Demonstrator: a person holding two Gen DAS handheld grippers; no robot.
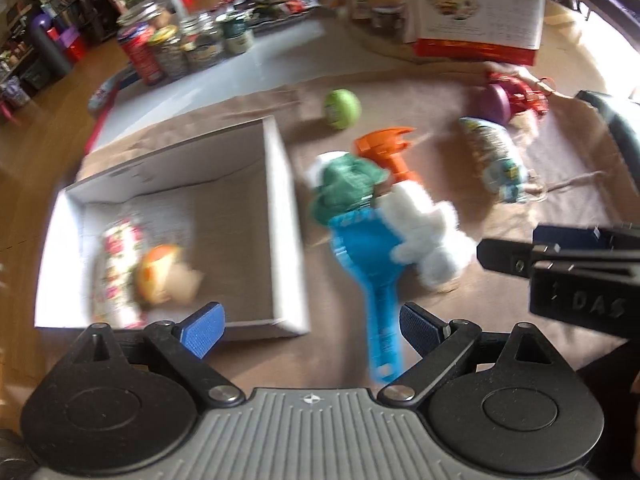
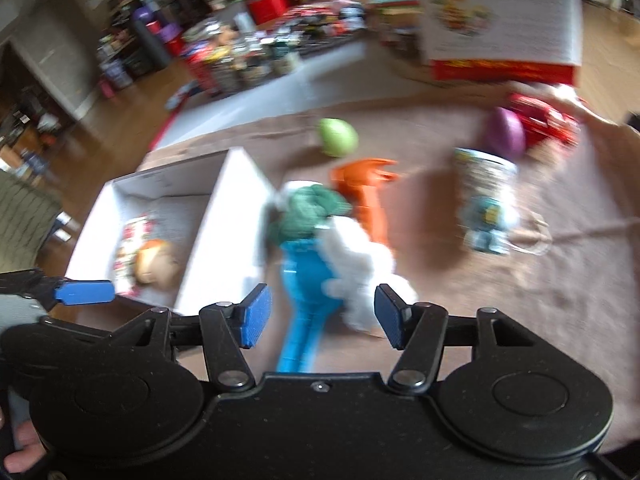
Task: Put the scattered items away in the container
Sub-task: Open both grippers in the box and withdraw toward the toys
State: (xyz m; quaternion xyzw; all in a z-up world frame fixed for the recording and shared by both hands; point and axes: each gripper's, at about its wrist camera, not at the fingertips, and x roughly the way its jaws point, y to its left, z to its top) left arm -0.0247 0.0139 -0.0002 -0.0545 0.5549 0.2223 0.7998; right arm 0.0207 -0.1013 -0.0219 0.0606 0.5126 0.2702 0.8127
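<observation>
A white open box [image 1: 280, 184] sits on the brown cloth at left; inside lie a floral item [image 1: 116, 264] and an orange-and-tan toy [image 1: 164, 272]. Beside it lie a blue scoop [image 1: 364, 256], a white plush toy with a green hat [image 1: 420, 232], an orange spray nozzle [image 1: 384, 148], a green ball [image 1: 341, 109], a printed jar [image 1: 496, 156] and a purple and red toy [image 1: 516, 98]. My left gripper [image 1: 312, 328] is open, near the box's front corner. My right gripper [image 2: 320, 316] is open over the scoop handle [image 2: 300, 340] and plush [image 2: 360, 264]. The box [image 2: 224, 216] shows left.
Jars and a red can [image 1: 176, 48] stand at the back left on a pale mat. A large printed carton [image 1: 476, 8] stands at the back right. Wooden floor and cluttered shelves lie beyond the cloth on the left.
</observation>
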